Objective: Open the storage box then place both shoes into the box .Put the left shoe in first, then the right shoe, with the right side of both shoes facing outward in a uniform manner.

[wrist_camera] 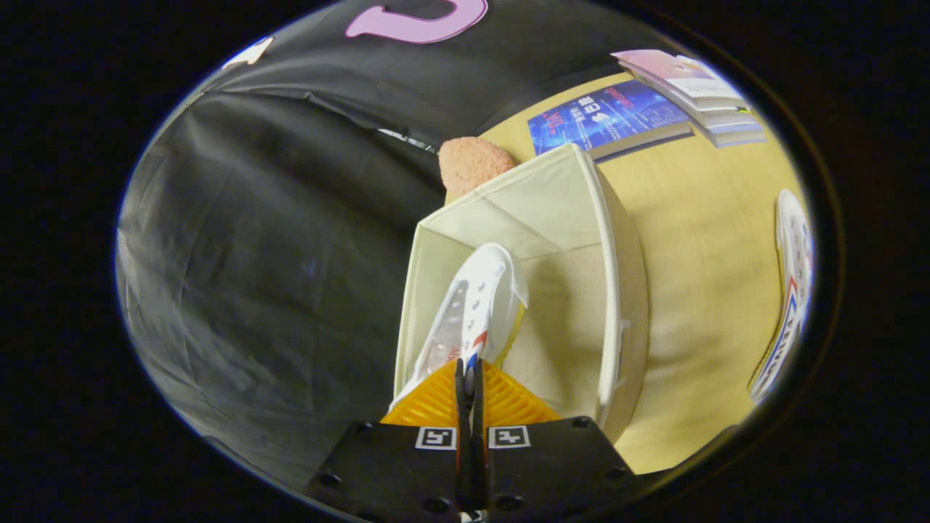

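Observation:
The cream fabric storage box (617, 240) stands open on the wooden table, straight ahead of my fingers. A white shoe (476, 305) with red and blue marks hangs toe-forward inside the box, near its left wall. My gripper (469, 374) is shut on the shoe's heel collar, both fingers pressed together on the thin edge. The second white shoe (788, 290) with matching red and blue stripes lies on the table well to the right of the box.
A pinkish round sponge-like object (471, 163) sits just behind the box. A blue book (607, 116) and a stack of books (697, 91) lie on the table (697, 254) beyond the box. Black cloth wall (276, 254) hangs to the left.

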A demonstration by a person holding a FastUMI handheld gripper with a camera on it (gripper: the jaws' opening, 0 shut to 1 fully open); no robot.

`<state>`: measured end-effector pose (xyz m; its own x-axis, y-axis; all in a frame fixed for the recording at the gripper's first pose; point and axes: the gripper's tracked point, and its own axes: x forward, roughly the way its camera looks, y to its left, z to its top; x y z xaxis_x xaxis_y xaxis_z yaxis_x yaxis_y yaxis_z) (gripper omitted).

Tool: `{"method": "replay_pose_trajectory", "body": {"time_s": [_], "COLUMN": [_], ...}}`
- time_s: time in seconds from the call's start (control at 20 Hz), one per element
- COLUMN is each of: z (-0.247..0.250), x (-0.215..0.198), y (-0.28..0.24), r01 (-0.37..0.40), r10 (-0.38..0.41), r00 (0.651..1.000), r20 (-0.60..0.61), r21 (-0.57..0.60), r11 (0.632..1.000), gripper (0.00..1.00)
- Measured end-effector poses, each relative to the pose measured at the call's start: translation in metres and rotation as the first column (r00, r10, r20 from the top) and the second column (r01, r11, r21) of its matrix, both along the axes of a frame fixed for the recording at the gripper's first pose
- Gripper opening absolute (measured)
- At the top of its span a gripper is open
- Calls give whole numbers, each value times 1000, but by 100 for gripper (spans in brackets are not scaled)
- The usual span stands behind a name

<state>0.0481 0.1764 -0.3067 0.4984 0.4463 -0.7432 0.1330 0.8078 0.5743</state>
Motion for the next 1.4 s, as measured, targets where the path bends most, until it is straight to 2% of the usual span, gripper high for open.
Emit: {"method": "replay_pose_trajectory", "body": {"time_s": [0.1,0.15,0.25,0.5,0.7,0.95,1.4], "z": [-3,7,14,20,23,48,87], "x": [9,16,38,43,38,42,34], "y": [3,14,32,50,41,1,-134], "r01": [27,42,75,33,18,55,223], "r10": [-27,-42,-78,-37,-22,-63,-229], "r00": [1000,999,997,998,998,993,960], "r20": [-3,8,25,45,56,103,164], "r21": [2,73,102,93,75,75,49], "r11": [1000,996,992,995,997,996,973], "gripper": [2,2,2,2,2,2,2]}}
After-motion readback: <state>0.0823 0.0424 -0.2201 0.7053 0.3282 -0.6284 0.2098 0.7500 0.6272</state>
